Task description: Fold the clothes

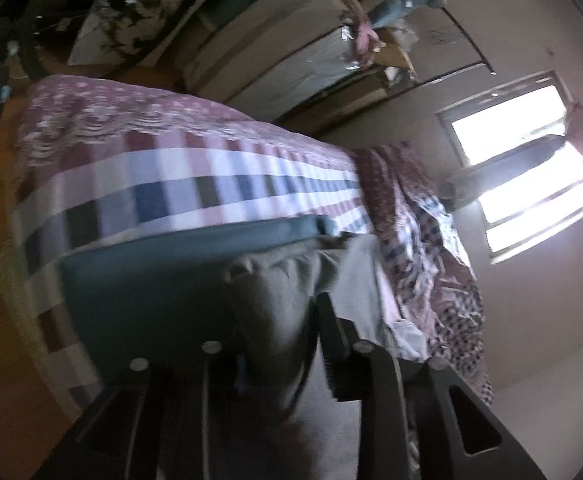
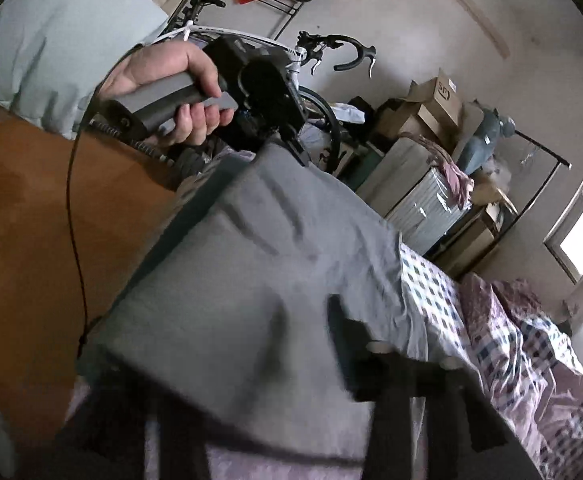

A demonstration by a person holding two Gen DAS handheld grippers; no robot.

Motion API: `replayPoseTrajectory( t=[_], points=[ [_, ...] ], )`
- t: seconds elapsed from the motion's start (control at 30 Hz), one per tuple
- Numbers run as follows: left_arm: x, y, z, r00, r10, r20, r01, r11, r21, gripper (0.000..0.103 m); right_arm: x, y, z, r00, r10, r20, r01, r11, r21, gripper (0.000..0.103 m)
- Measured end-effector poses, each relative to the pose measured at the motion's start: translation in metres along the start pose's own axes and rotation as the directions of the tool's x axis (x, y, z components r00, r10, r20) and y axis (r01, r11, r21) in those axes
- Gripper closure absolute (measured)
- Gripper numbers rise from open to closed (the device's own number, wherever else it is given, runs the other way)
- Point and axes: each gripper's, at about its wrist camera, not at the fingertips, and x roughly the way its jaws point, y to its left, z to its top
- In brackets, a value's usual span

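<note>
Soft grey cotton garment [image 2: 251, 280] drapes limply over bed; both grippers [image 1: 287, 344] [image 2: 291, 344] part-open, gripping nothing; take hems.

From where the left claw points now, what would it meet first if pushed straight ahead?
Most likely the grey garment lying between its fingers on the bed, then the checked bedsheet beyond. Blur makes depth uncertain.
</note>
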Motion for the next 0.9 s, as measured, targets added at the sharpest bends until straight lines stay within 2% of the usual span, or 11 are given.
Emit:
replayPoseTrajectory(
  t=[0.03,0.07,0.17,0.27,0.33,0.5,0.6,0.73,0.83,0.9],
  points=[
    [-0.006,0.003,0.000,1.000,0.017,0.017,-0.017,1.000,-0.003,0.053,-0.005,0.000,-0.002,1.000,0.012,-0.006,-0.012,1.000,0.010,0.042],
    [-0.013,0.005,0.000,0.999,0.024,0.039,-0.024,1.000,-0.008,0.041,-0.011,0.001,-0.004,1.000,0.023,-0.008,-0.023,1.000,0.021,0.032],
    [-0.038,0.005,-0.003,0.993,0.036,0.109,-0.035,0.999,-0.014,0.024,-0.042,0.005,-0.015,0.999,0.048,0.007,-0.048,0.998,0.048,0.018],
    [-0.056,-0.009,-0.010,0.989,0.034,0.143,-0.037,0.999,0.015,0.018,-0.077,0.006,-0.023,0.998,0.048,0.027,-0.050,0.995,0.081,0.017],
    [-0.066,-0.030,-0.020,0.988,0.018,0.156,-0.027,0.998,0.060,0.017,-0.105,0.005,-0.032,0.999,0.015,0.037,-0.020,0.993,0.120,0.016],
    [-0.073,-0.108,-0.066,0.986,-0.085,0.145,0.051,0.973,0.224,0.013,-0.183,-0.007,-0.065,0.993,-0.106,0.048,0.088,0.956,0.279,0.012],
    [-0.063,-0.159,-0.108,0.985,-0.147,0.095,0.111,0.943,0.314,0.013,-0.232,-0.023,-0.096,0.981,-0.191,0.038,0.160,0.901,0.403,0.010],
    [-0.040,-0.230,-0.173,0.975,-0.221,-0.010,0.207,0.893,0.399,0.013,-0.292,-0.045,-0.144,0.952,-0.306,-0.001,0.254,0.789,0.559,0.009],
    [-0.018,-0.282,-0.228,0.954,-0.275,-0.117,0.298,0.849,0.436,0.012,-0.334,-0.064,-0.184,0.926,-0.373,-0.053,0.315,0.687,0.655,0.009],
    [-0.002,-0.316,-0.272,0.929,-0.315,-0.193,0.369,0.814,0.447,0.004,-0.359,-0.073,-0.206,0.907,-0.413,-0.081,0.348,0.629,0.696,0.009]
  ],
)
